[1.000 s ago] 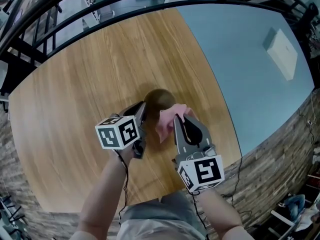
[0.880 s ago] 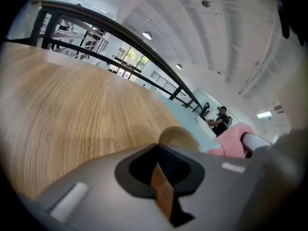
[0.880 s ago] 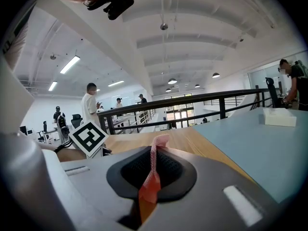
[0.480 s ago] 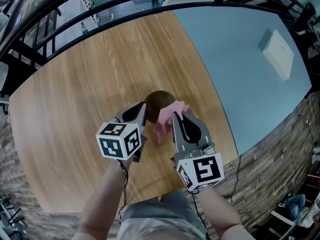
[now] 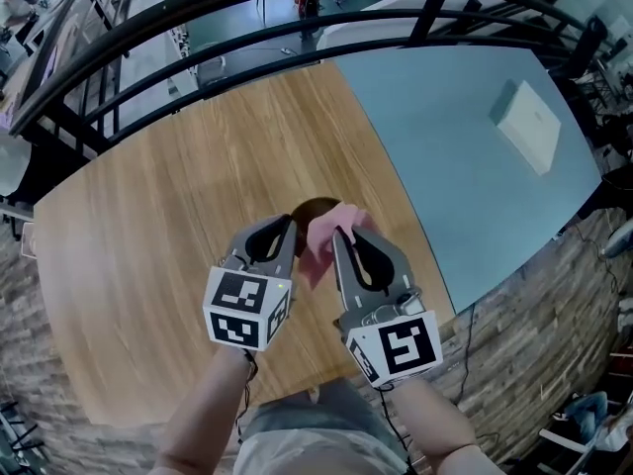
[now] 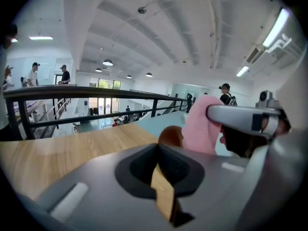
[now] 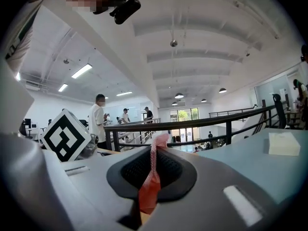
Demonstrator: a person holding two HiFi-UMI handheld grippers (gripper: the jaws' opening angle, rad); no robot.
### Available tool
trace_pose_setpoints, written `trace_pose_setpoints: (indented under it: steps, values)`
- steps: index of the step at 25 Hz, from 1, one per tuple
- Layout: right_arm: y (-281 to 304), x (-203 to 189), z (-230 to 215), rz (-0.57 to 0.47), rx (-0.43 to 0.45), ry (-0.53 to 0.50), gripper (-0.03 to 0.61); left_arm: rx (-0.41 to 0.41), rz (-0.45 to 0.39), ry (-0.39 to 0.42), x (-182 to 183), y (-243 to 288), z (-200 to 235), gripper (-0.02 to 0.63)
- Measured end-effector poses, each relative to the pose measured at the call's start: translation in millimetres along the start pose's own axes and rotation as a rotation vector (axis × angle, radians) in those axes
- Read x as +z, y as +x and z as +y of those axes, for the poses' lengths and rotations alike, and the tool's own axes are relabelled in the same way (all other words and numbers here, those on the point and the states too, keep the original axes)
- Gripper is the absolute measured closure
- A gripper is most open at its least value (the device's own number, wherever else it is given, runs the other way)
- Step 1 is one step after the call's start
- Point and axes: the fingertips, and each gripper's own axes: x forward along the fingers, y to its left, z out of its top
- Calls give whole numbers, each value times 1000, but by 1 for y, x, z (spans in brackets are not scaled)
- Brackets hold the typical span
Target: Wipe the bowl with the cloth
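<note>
Your left gripper (image 5: 289, 228) is clamped tight on the rim of the round brown wooden bowl (image 5: 315, 209), which sits just ahead of its tips. Your right gripper (image 5: 339, 236) pinches the pink cloth (image 5: 321, 245), bunched between both grippers' tips, right beside the bowl.

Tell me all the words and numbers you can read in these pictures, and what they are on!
No words or numbers can be read anywhere.
Left marker cube: black-and-white square patterns only, no letters.
Right marker cube: the same, patterns only.
White box on the blue-grey surface: no print shows on it.
</note>
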Motion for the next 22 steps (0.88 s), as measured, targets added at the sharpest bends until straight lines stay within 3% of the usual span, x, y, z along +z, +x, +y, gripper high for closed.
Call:
trace_pose_setpoints:
  steps: [6,12,22]
  values:
    - [-28,56,17,-46,13,-71,565,6,-86,90,56,-54,-28,607]
    - [-60,85,43,-46,44,-120,565,10,-166,199,97,-106,-65,607]
    - [-112,118,69,0,34,-235,565,22,-243,352,122,-177,-131,607]
